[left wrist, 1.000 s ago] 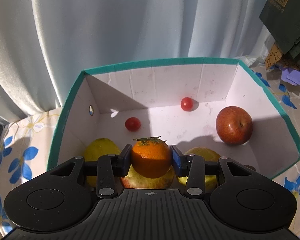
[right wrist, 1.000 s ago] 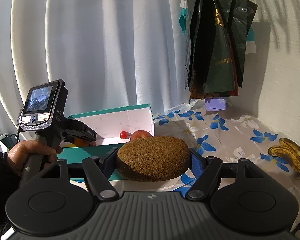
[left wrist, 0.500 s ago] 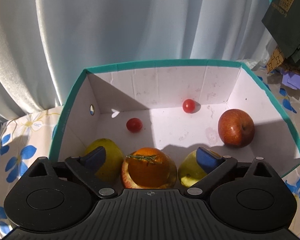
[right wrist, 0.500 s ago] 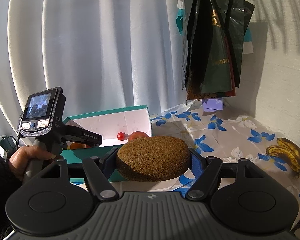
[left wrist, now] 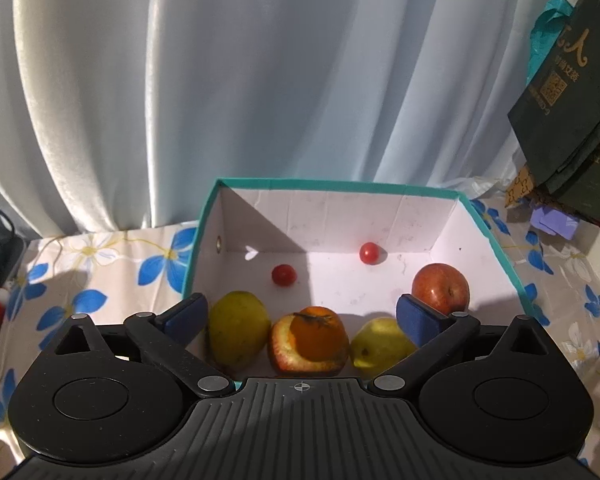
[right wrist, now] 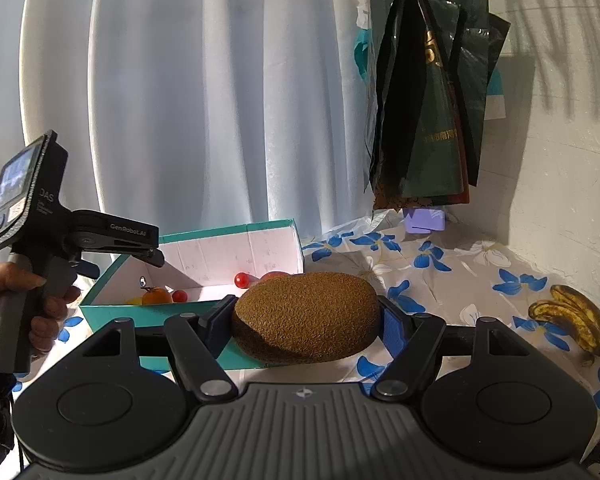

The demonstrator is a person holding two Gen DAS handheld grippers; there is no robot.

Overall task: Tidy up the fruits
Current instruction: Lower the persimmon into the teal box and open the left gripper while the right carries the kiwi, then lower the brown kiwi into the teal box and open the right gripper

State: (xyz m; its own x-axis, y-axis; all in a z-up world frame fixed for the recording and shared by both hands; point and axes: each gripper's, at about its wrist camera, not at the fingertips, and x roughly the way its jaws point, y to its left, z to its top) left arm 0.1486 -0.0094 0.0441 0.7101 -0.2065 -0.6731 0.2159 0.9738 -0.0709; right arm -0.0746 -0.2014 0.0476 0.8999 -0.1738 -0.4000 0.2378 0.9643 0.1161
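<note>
A teal-rimmed white box (left wrist: 496,240) holds fruit. An orange mandarin (left wrist: 318,334) rests on a red-yellow apple (left wrist: 288,354) near the front wall, between a yellow-green fruit (left wrist: 238,328) and a yellow pear (left wrist: 376,346). A red apple (left wrist: 440,288) and two cherry tomatoes (left wrist: 284,275) lie farther back. My left gripper (left wrist: 300,314) is open and empty above the box's near edge. My right gripper (right wrist: 305,320) is shut on a brown kiwi (right wrist: 306,316), held above the table in front of the box (right wrist: 112,310).
White curtain hangs behind the box. Dark bags (right wrist: 424,100) hang on the right wall. Spotted bananas (right wrist: 572,316) lie on the floral tablecloth (right wrist: 440,280) at the right. A purple item (right wrist: 424,218) sits by the wall.
My left gripper opened, dropped the mandarin onto the apple in the box, then drew back and up. My right gripper kept holding the kiwi, nearly still.
</note>
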